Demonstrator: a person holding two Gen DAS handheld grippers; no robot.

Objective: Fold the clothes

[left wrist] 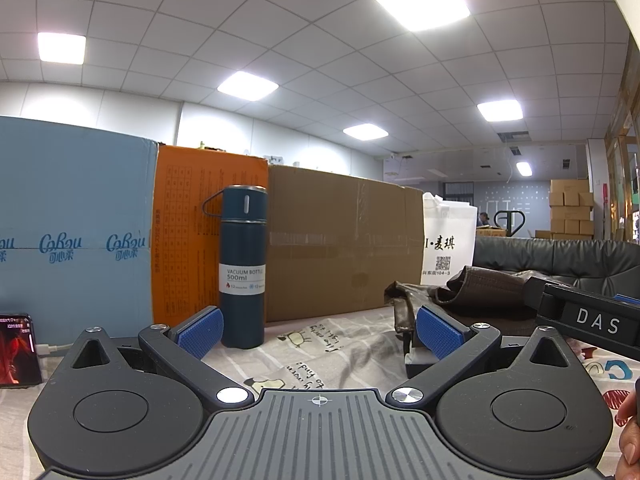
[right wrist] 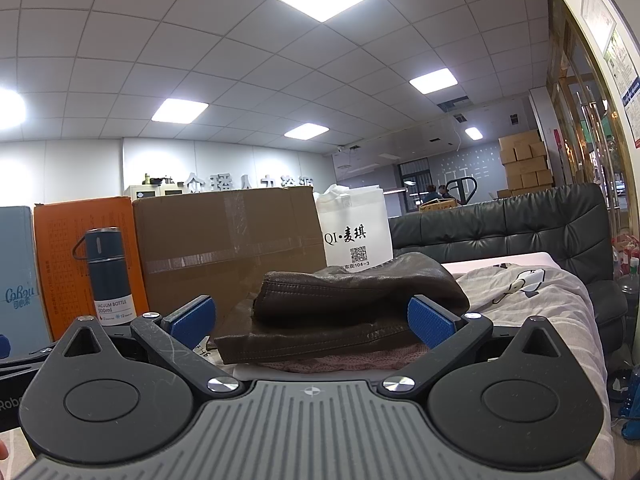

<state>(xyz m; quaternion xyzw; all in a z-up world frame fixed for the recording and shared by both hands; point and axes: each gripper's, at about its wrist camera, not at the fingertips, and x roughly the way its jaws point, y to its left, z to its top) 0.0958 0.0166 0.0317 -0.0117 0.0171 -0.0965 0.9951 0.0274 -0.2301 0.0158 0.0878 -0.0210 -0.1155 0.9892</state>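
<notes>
**Both tongs spread wide over the patterned sheet, brown leather garment folded ahead**

The left tongs (left wrist: 318, 330) stand wide apart with nothing between their blue pads (left wrist: 202, 332), low over a grey checked sheet (left wrist: 320, 356) printed with cartoon figures and handwriting. The right tongs (right wrist: 312, 322) are also spread wide and hold nothing; they face the brown leather garment (right wrist: 352, 300), which lies folded in layers just ahead of them. Whether the right-hand pad touches the leather cannot be told.

Taking the garment as the landmark: under it lies a pinkish knitted piece (right wrist: 340, 362), whose edge shows below the leather in the right wrist view. In the left wrist view the garment (left wrist: 480, 288) sits to the right of the left tongs, one limp strip of it hanging down beside the right-hand pad. Behind the garment stands a white bag (right wrist: 356, 232) with black characters and a square code. To the left of the garment and behind it is a large brown cardboard box (right wrist: 228, 240) sealed with tape, then an orange box (right wrist: 60, 248) and a pale blue box (left wrist: 76, 220). A dark blue vacuum bottle (left wrist: 243, 264) stands upright in front of the orange box, well left of the garment. Far left of it a phone (left wrist: 16, 350) with a lit screen lies with a white cable plugged in. Behind and to the right of the garment runs a dark padded sofa (right wrist: 500, 228). The body of the other gripper (left wrist: 592, 320), marked "DAS", shows right of the garment in the left wrist view, and part of a hand (left wrist: 630, 432) shows at the right edge.
</notes>
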